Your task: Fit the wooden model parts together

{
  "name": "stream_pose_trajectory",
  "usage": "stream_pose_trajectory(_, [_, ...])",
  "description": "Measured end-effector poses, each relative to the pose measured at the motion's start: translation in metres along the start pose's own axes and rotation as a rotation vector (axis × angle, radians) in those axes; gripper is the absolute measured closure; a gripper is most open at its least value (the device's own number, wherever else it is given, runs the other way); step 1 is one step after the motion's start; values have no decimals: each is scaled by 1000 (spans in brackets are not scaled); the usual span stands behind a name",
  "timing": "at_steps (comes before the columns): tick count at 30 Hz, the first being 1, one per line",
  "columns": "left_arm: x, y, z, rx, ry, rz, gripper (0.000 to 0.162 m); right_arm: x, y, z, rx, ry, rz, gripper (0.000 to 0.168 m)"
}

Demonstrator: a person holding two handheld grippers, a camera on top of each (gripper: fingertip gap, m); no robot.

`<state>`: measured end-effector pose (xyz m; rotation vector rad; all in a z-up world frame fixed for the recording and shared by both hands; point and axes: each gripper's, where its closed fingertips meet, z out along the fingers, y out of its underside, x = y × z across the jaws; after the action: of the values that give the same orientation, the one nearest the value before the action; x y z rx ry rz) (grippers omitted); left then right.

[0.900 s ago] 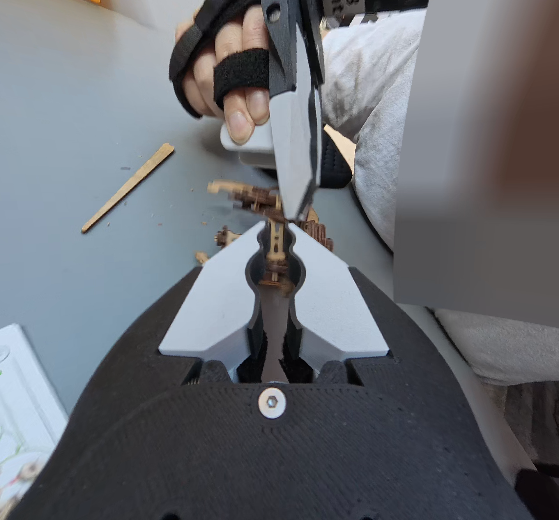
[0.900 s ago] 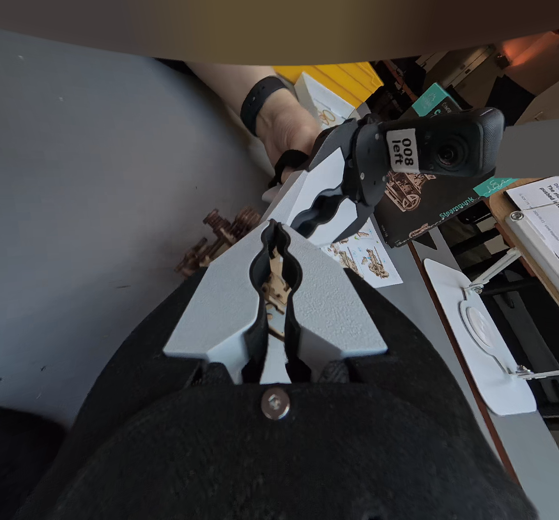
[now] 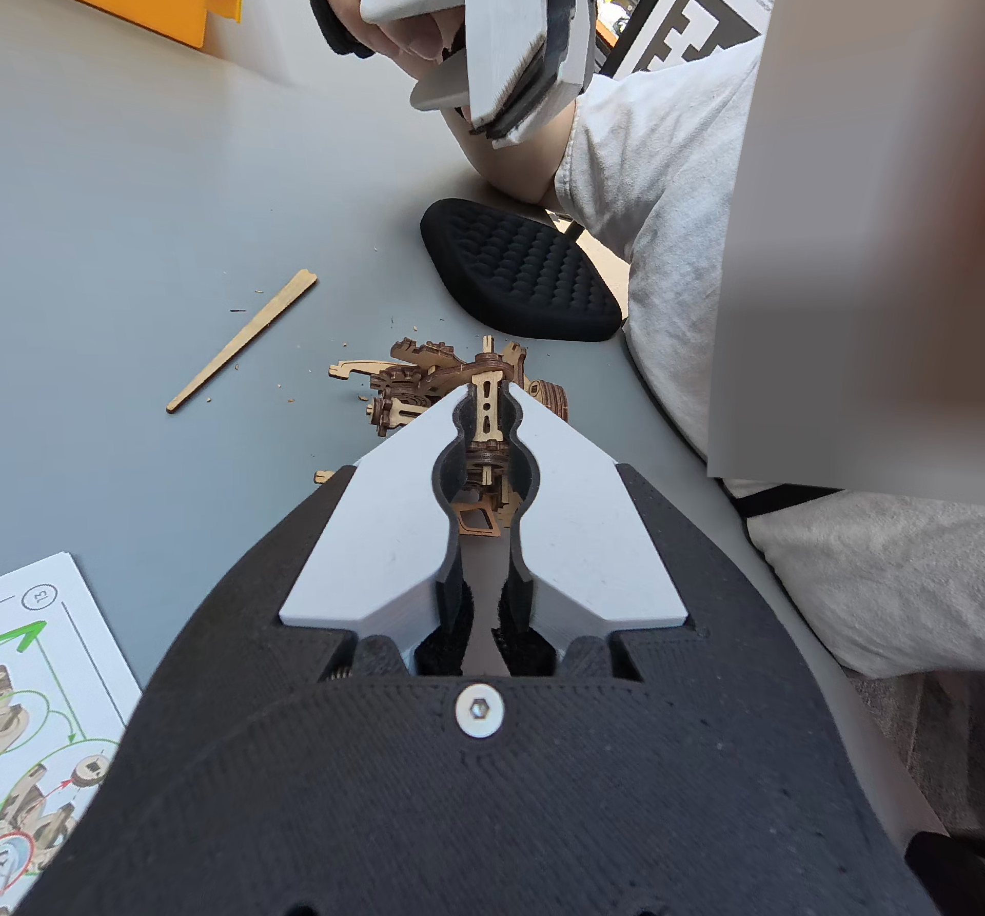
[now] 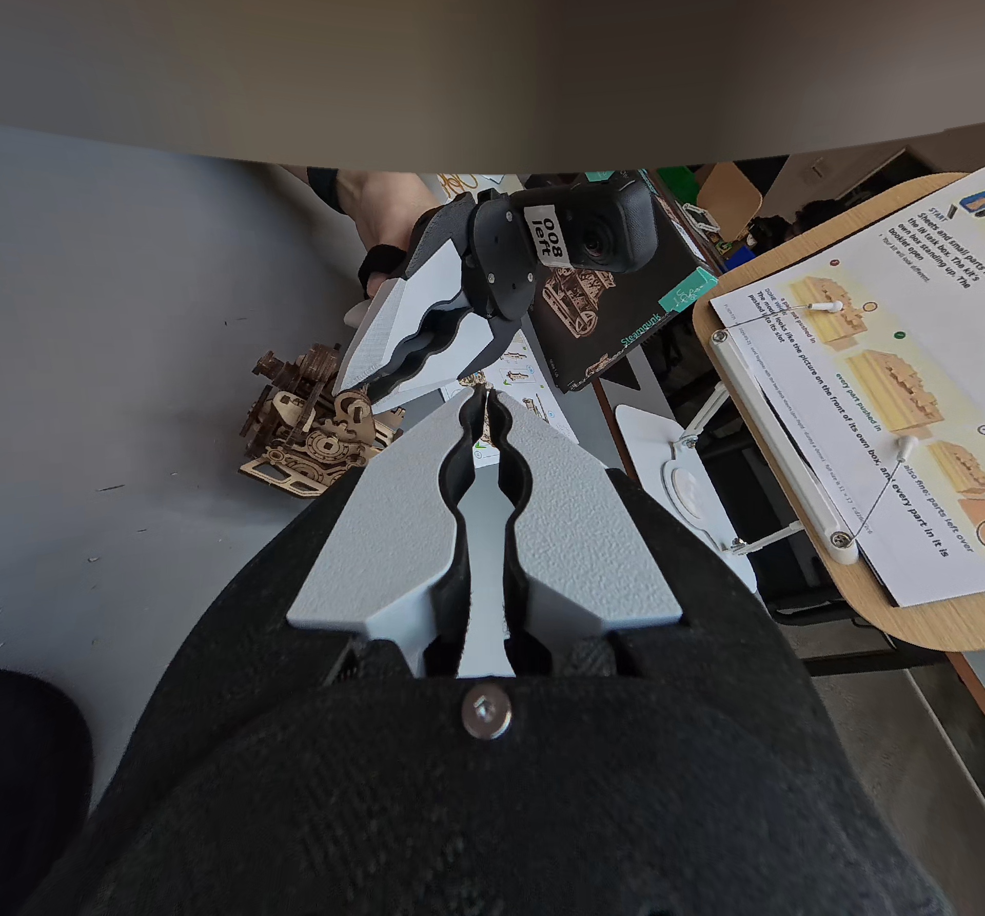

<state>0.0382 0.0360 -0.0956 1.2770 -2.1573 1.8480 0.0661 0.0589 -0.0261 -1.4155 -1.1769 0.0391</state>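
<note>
Since the earlier frame the right gripper (image 3: 498,130) has been lifted up and away from the wooden model (image 4: 312,429), and the light part seen between its fingers then is gone. Its fingers are now pressed nearly together; only a dark sliver shows at the tips in the left wrist view, and whether anything is pinched there cannot be told. The left gripper (image 3: 489,394) is closed on the model's upright light strut (image 3: 487,410), while the model rests on the grey table (image 3: 133,197) just beyond the fingertips.

Judged from this, the thin strut could be bent or snapped if the grip is twisted while the model's base drags on the table. A freshly fitted part could also work loose, since only one gripper now steadies the assembly.

A loose wooden stick (image 3: 242,341) lies to the left, well apart from the model. A black textured pad (image 3: 519,272) sits far right of it, beside the person's sleeve (image 3: 655,186). An instruction booklet (image 3: 48,677) lies near left. Nothing stands between the raised right gripper and the model.
</note>
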Motion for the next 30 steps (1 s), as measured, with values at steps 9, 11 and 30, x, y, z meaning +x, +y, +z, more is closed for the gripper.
stream_pose_trajectory(9, [2, -2, -1, 8, 8, 1, 149, -3, 0, 1, 2, -16, 6, 168])
stream_pose_trajectory(11, [0, -3, -3, 13, 1, -5, 145, -4, 0, 1, 3, -21, 6, 168])
stream_pose_trajectory(30, [-9, -20, -54, 74, -120, -11, 139, -38, 21, 24, 29, -247, 173, 157])
